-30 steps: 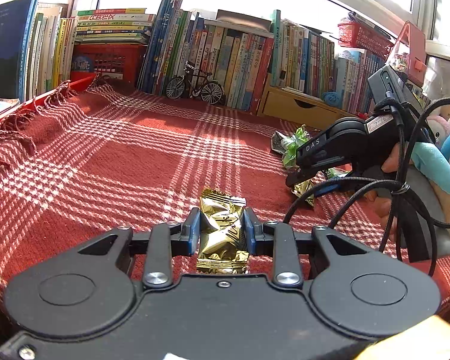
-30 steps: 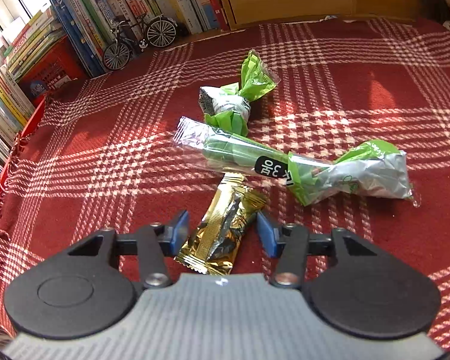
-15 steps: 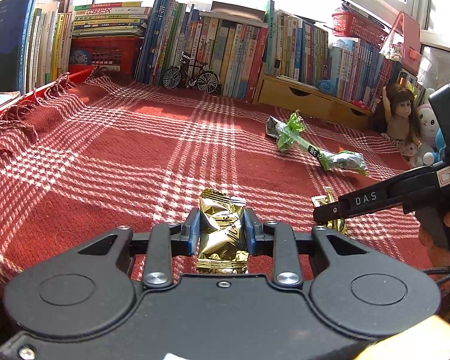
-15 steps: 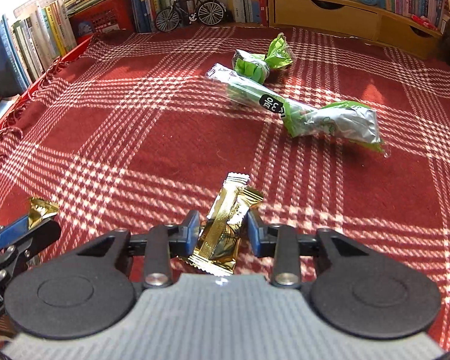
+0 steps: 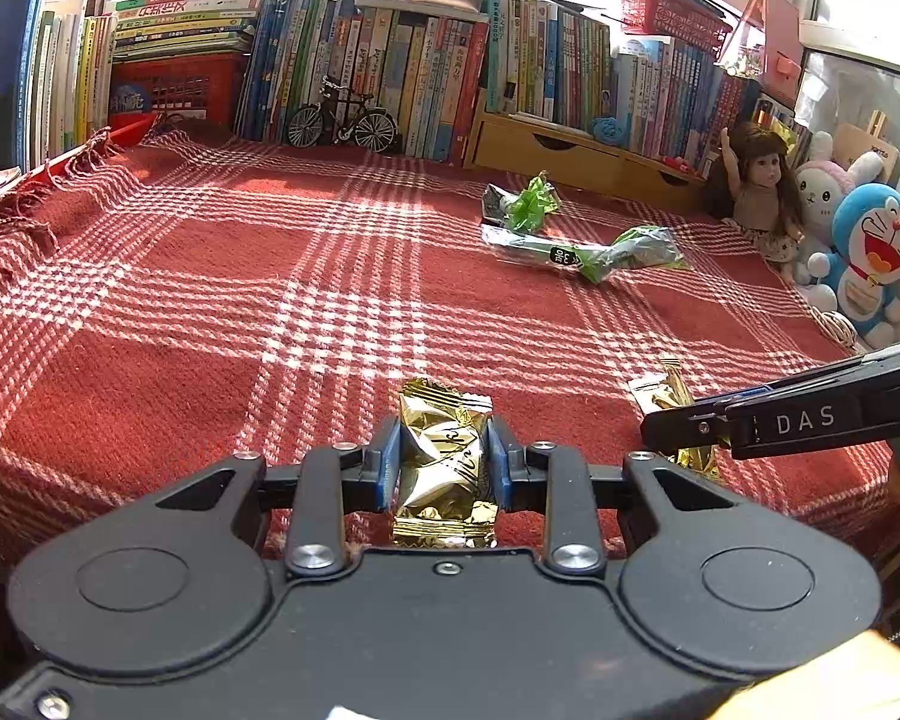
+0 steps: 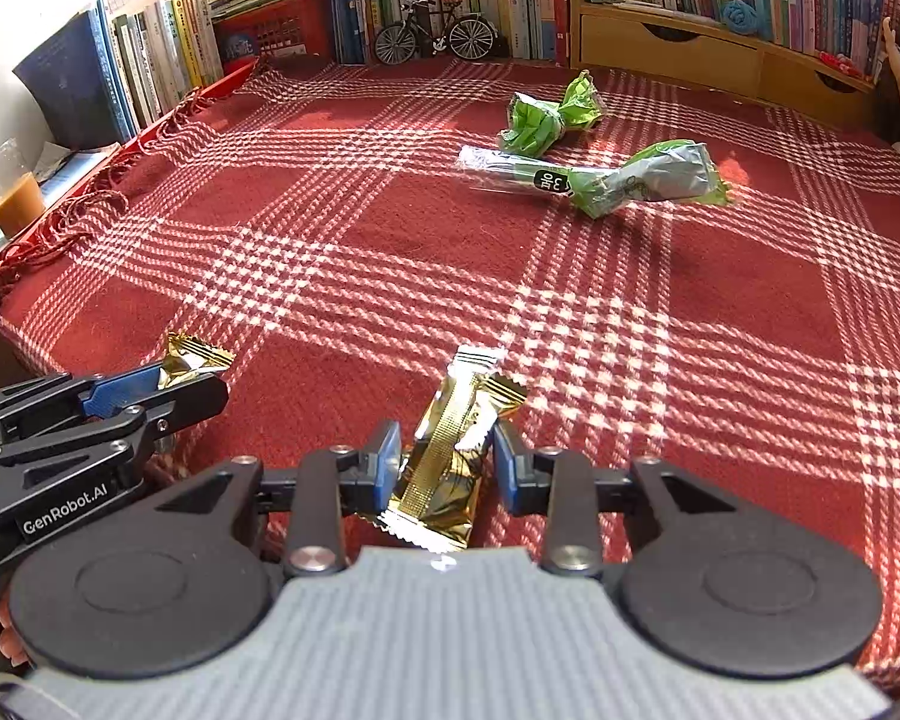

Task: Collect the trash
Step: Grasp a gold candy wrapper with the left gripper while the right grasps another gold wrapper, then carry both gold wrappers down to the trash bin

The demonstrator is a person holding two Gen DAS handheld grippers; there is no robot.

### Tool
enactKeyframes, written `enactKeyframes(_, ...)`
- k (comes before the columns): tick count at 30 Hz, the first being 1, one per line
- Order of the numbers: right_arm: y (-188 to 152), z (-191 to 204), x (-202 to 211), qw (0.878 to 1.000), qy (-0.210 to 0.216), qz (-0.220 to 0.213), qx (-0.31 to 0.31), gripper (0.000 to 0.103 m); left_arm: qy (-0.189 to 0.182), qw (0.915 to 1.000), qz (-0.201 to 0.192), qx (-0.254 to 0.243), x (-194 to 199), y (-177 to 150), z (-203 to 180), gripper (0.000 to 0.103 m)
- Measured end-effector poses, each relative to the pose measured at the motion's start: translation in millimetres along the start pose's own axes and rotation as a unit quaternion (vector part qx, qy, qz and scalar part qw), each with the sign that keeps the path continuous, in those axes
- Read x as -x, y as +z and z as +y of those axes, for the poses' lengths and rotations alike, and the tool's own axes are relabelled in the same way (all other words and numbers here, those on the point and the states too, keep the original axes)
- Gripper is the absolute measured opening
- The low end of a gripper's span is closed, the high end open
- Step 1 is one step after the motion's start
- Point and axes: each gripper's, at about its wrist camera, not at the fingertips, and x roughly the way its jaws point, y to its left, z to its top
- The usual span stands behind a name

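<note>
Trash items, four seen, all on or just over the red plaid blanket w/ white check lines. Item 1: crumpled gold foil wrapper, clamped between blue pads of left gripper, held just above near edge of blanket. Item 2: long gold sachet wrapper, tilted, between pads of right gripper; those jaws had just been closing, and pads pressed its sides, so grasped. In left wrist view the right gripper entered from the right side, sachet end poking out past its fingertip. In right wrist view the left gripper sat at lower left, gold foil showing at its tip. Item 3: small green twisted wrapper, lying on blanket toward far side. Item 4: long green-and-clear wrapper w/ black label, lying flat on blanket just nearer than item 3, approx. touching it. Other fixtures: row of books upright along far edge of blanket; model bicycle in front of books; wooden drawer unit at far right edge; doll and plush toys at right edge of blanket; cup of brown drink off left edge.
</note>
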Motion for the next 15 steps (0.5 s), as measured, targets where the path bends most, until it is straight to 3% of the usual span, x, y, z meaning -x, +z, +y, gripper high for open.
enactKeyframes(15,-44,12,27,0.999,0.038,0.009,-0.007,0.038,-0.027,0.9992,0.028,-0.012,34,-29,-12,0.028)
